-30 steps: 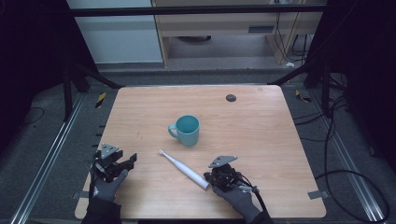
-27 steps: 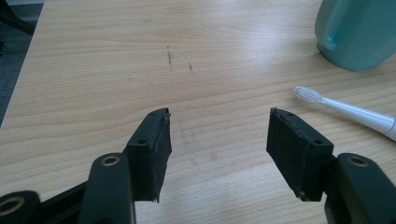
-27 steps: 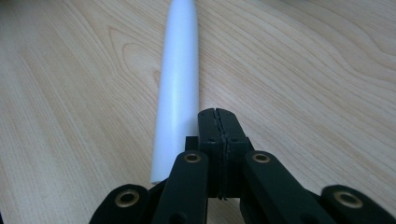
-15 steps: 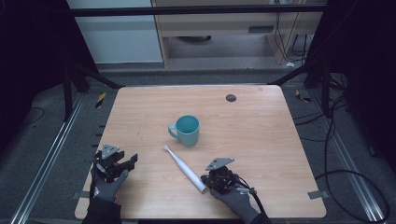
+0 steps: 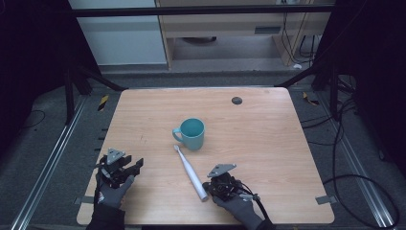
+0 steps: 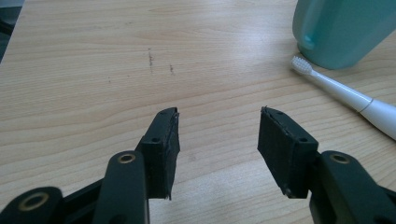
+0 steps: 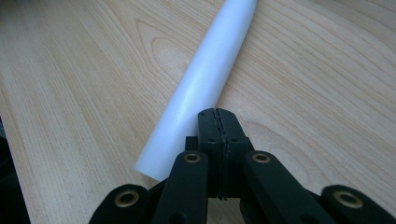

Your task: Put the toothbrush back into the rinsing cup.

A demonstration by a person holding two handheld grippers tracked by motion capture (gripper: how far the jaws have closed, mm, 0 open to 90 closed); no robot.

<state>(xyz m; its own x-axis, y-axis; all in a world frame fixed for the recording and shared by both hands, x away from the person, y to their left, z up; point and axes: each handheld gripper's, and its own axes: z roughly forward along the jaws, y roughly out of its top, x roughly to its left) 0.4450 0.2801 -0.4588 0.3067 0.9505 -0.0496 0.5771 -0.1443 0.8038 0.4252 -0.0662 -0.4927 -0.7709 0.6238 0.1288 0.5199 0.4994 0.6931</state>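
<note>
The toothbrush (image 5: pixel 190 171) lies flat on the bench (image 5: pixel 268 143), and its brush head points to the cup (image 5: pixel 193 133). The head rests just beside the foot of the cup, on the side of the handle, and the thick white grip runs away from the cup toward the near edge of the bench. This slanted position probably comes from a push at the grip end, because the right tongs (image 5: pixel 210 188) stand exactly there.

In the right gripper view the right tongs (image 7: pixel 217 116) are pressed together with nothing between them, and their closed tip touches the side of the toothbrush (image 7: pixel 201 88) near its blunt end. Closed tongs make a firm, narrow point, which is good for nudging or turning a round body that rolls easily. So the work here seems to be a push that swings the head toward the cup, not a lift.

The left tongs (image 5: pixel 134 165) rest farther from the cup, at its left and nearer to the person. The left gripper view shows the left tongs (image 6: pixel 218 135) apart over bare wood; they have just been closing, with nothing between them. They face the cup (image 6: pixel 343 28), possibly as a waiting position.
</note>
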